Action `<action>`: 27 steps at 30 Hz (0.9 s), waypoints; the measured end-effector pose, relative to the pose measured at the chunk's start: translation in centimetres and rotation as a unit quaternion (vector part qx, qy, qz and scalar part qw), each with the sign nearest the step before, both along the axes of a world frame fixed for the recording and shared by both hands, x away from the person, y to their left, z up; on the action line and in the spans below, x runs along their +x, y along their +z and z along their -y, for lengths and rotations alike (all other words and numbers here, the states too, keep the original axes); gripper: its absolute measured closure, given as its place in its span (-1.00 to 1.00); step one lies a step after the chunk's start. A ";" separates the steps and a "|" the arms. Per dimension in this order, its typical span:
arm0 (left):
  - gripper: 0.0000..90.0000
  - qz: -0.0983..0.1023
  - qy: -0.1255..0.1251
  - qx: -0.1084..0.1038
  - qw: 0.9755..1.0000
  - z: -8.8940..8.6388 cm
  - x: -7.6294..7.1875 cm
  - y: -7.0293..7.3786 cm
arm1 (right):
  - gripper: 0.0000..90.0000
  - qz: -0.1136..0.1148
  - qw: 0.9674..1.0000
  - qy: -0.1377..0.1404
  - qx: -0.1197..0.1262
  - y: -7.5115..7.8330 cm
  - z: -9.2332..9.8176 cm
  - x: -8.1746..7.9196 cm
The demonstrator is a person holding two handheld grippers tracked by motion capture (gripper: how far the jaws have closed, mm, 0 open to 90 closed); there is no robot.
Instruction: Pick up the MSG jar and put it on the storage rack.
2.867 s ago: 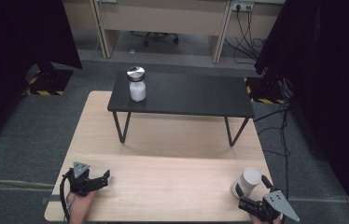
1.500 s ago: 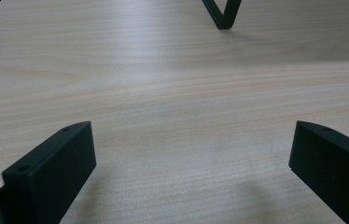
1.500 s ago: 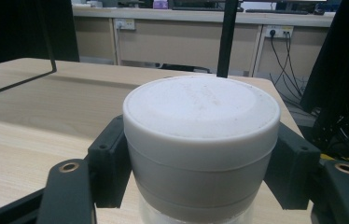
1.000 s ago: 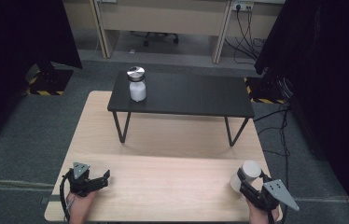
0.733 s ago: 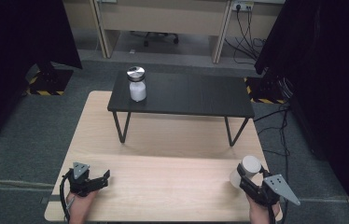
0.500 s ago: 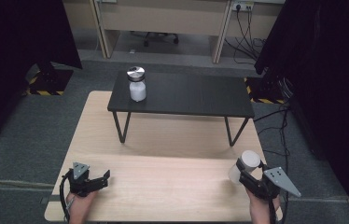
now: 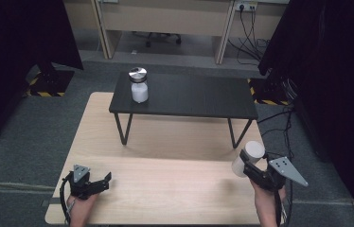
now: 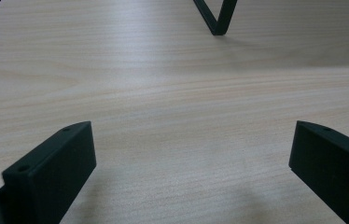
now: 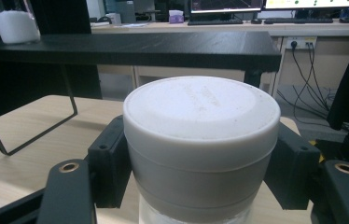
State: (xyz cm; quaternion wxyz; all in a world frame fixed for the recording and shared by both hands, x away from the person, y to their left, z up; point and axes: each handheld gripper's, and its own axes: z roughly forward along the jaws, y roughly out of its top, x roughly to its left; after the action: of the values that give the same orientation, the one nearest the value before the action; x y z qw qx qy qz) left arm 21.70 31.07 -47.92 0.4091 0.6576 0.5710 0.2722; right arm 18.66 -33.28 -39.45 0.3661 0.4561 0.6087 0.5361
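1. The light wooden bench (image 7: pixel 165 189) spans the foreground of the high view, with a low black side table (image 7: pixel 199 94) standing on its far half toward 12 o'clock.

2. On that black side table's 10 o'clock corner stands a second jar with a metal lid (image 7: pixel 138 85), its lower part filled with white powder; it also appears at the top left of the right gripper view (image 9: pixel 14 21), well apart from both hands.

3. The white-lidded jar (image 7: pixel 248 157) now hangs clear of the bench at about 4 o'clock in the high view. Compared with the picture a second earlier, it sits higher and slightly further in from the bench's edge, a sign that the lift is under way and the grasp has held.

4. The right gripper (image 7: pixel 255 169) is clamped on that jar: in the right gripper view its black jaws press the grey band just below the white lid (image 9: pixel 200 116) from both sides, with no gap showing.

5. The left gripper (image 7: pixel 100 182) rests at 7 o'clock, where it was in the earlier pictures. Its jaws stand wide apart with nothing between them, only bare wood grain in the left gripper view (image 8: pixel 186 140).

6. Judged from this, the carry has begun; the likely destination is the black side table near the other jar, and a steady upright hold matters most.
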 end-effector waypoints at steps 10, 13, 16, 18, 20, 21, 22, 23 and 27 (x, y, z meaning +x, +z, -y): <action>-1.00 0.001 -0.007 0.008 1.000 0.2 0.0 0.0 | -0.24 0.006 1.000 -0.003 -0.002 2.0 0.1 1.4; -1.00 0.001 -0.006 0.009 1.000 0.2 0.0 0.0 | -0.24 0.005 1.000 -0.006 0.007 2.3 0.3 1.9; -1.00 0.000 -0.007 0.008 1.000 0.2 0.0 0.0 | -0.24 0.009 1.000 -0.009 0.002 2.8 0.2 2.4; -1.00 -0.001 -0.008 0.009 1.000 0.2 0.1 0.1 | -0.24 0.012 1.000 -0.009 0.000 3.1 0.2 2.7; -1.00 -0.001 -0.009 0.009 1.000 0.2 0.1 0.0 | -0.24 0.016 1.000 -0.009 -0.002 3.4 0.1 2.9; -1.00 -0.001 -0.009 0.009 1.000 0.2 0.1 0.0 | -0.24 0.019 1.000 -0.009 -0.004 3.6 0.0 3.0; -1.00 -0.001 -0.010 0.009 1.000 0.2 0.1 0.0 | -0.24 0.020 1.000 -0.009 -0.005 3.8 -0.1 3.1; -1.00 -0.001 -0.010 0.009 1.000 0.2 0.1 0.0 | -0.24 0.022 1.000 -0.007 -0.005 3.9 -0.1 3.3; -1.00 -0.001 -0.010 0.009 1.000 0.2 0.1 0.0 | -0.24 0.026 1.000 -0.003 -0.010 4.6 -0.4 3.7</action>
State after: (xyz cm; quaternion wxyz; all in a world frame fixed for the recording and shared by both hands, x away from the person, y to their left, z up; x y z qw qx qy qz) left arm 21.83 30.87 -47.88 0.4056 0.6673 0.5621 0.2724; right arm 22.35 -32.89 -34.86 0.3879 0.4405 0.6027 0.5405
